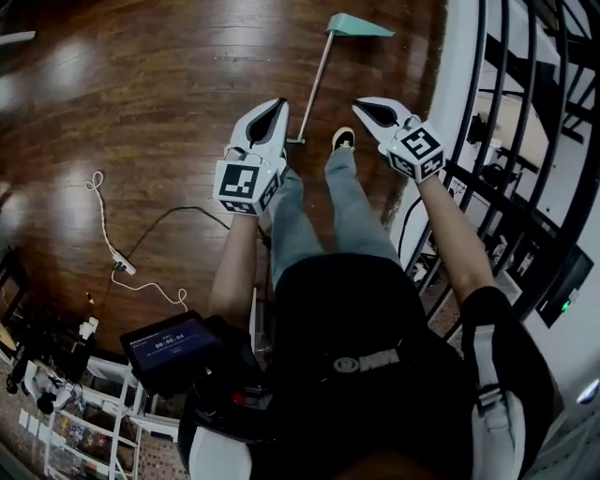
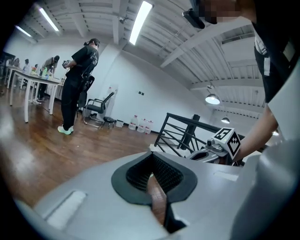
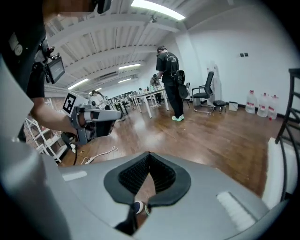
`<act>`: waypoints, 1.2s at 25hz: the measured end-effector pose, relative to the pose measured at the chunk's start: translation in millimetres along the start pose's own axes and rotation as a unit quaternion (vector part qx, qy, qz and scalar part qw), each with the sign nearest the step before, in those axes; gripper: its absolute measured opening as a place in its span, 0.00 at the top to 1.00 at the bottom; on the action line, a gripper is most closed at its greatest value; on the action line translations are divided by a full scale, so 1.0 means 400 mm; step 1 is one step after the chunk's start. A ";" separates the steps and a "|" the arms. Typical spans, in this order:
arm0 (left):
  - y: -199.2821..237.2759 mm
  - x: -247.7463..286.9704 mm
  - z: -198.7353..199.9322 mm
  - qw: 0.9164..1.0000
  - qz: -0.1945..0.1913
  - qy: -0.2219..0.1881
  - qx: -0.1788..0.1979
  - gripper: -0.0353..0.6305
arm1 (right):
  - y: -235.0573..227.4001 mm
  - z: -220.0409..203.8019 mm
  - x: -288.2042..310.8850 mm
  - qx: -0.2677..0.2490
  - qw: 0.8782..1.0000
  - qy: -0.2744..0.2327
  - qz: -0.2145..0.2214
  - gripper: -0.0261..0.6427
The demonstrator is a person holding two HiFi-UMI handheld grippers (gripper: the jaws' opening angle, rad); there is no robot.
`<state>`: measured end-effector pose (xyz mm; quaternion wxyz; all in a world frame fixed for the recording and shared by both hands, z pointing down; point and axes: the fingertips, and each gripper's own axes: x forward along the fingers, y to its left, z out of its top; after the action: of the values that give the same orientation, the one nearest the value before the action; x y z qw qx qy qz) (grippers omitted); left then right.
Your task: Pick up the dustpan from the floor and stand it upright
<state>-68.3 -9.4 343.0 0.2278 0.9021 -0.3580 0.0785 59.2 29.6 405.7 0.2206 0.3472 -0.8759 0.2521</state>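
The dustpan lies flat on the wooden floor ahead of my feet in the head view, its teal pan (image 1: 357,26) at the far end. Its long thin handle (image 1: 313,89) runs back toward me. My left gripper (image 1: 278,103) hovers just left of the handle's near end, above the floor, jaws shut and empty. My right gripper (image 1: 360,105) hangs to the right of the handle above my shoe (image 1: 344,139), also shut on nothing. In the left gripper view the jaws (image 2: 152,155) meet at the tip; in the right gripper view they (image 3: 149,153) do the same. Neither gripper view shows the dustpan.
A black stair railing (image 1: 525,141) and a white ledge run close on the right. A white power cable (image 1: 122,264) lies on the floor at left, with a small screen (image 1: 173,349) and shelves nearer me. A person in black (image 2: 77,84) stands by tables far off.
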 end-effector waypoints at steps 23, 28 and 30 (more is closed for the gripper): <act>0.239 0.279 -0.839 0.991 0.060 0.093 -0.081 0.92 | -0.522 -1.112 0.673 0.357 0.934 0.016 -0.001 0.74; 0.275 0.306 -0.865 0.991 0.057 0.090 -0.084 0.92 | -0.487 -1.178 0.786 0.410 0.911 0.023 0.031 0.69; 0.303 0.328 -0.879 0.990 0.077 0.098 -0.070 0.92 | -0.471 -1.190 0.805 0.420 0.906 0.031 0.045 0.69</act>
<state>-47.4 -2.7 736.7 0.3181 0.8415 -0.4069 0.1583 82.4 33.6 1010.0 0.0696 0.3603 -0.6962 0.6170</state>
